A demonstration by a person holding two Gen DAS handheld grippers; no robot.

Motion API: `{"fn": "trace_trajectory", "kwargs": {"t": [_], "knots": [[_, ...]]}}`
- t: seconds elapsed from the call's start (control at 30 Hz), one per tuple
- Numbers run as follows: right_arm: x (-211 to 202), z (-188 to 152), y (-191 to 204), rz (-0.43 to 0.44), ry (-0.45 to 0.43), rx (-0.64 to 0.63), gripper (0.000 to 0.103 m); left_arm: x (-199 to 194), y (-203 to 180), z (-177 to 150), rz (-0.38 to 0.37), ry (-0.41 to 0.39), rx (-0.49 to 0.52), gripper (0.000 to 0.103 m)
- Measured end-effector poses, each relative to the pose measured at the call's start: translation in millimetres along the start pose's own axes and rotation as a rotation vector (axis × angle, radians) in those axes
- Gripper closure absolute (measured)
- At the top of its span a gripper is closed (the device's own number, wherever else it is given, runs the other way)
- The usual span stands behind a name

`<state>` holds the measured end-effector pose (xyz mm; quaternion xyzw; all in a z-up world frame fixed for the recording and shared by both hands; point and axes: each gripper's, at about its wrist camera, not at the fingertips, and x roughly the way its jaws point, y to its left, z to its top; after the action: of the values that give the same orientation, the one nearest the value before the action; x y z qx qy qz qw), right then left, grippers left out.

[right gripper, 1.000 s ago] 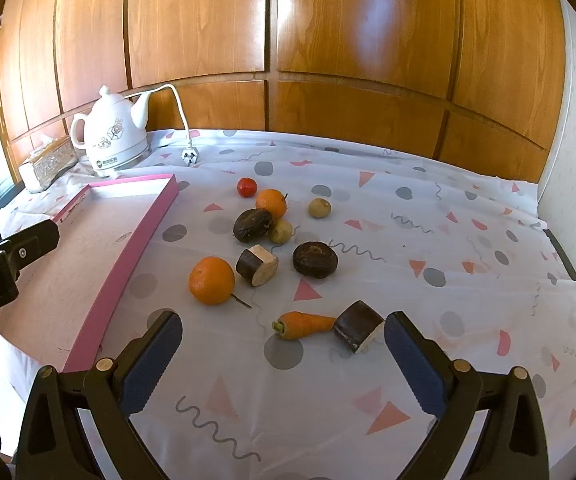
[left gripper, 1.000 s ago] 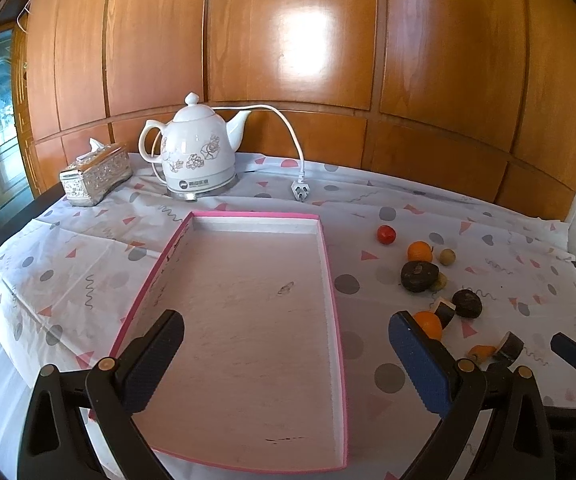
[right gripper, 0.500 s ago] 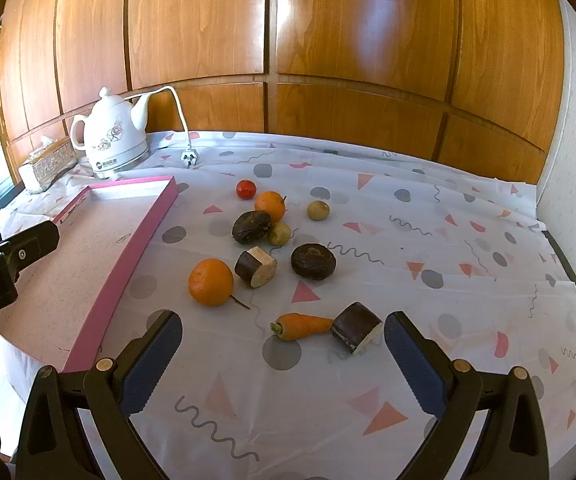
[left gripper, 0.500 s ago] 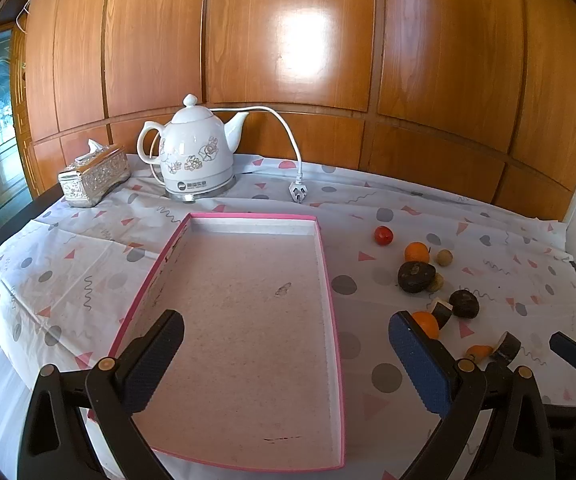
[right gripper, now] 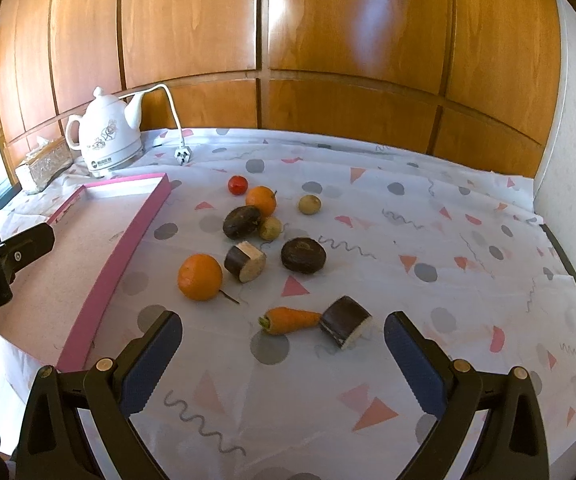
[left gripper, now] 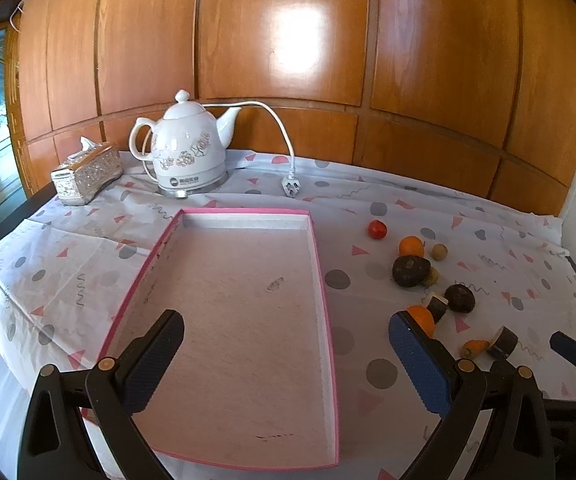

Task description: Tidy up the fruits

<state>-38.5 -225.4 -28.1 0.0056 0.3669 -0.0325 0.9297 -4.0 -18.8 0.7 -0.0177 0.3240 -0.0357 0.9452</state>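
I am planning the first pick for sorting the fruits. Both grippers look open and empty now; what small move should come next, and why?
Probably lower the right gripper toward the near orange. Its jaws are open and hold nothing, the pink tray has nothing in it, and this orange lies on the cloth nearest the tray's rim. The carrot sits closer between the fingers, but it is no fruit.

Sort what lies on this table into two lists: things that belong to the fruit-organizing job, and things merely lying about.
Belongs to the job:
pink tray
large orange
small orange
red tomato
two dark round fruits
two small tan fruits

Probably lying about:
kettle
plug
tissue box
carrot
two dark cut pieces
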Motion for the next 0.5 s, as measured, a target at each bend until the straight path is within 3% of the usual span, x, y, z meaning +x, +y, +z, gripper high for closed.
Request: {"fn": "trace_trajectory", "kwargs": {"t": [0.2,0.23,0.4,0.5], "knots": [[5.2,-12.5,-29.6,0.044,0.064,0.076,0.009,7.7,-4.4,-4.9,-0.183,0.044,-0.004,0.0],[7.1,-14.8,-35.6,0.048,0.075,0.091,0.015,9.6,-7.4,-6.2,-0.214,0.055,0.0,0.0],[21.6,-20.4,-49.9,0.051,0.121,0.119,0.034,15.0,-18.7,-8.7,-0.247,0.086,0.03,0.0],[30.0,-19.4,-54.6,0.039,0.124,0.117,0.034,17.4,-20.2,-10.7,-0.268,0.104,0.033,0.0]]}}
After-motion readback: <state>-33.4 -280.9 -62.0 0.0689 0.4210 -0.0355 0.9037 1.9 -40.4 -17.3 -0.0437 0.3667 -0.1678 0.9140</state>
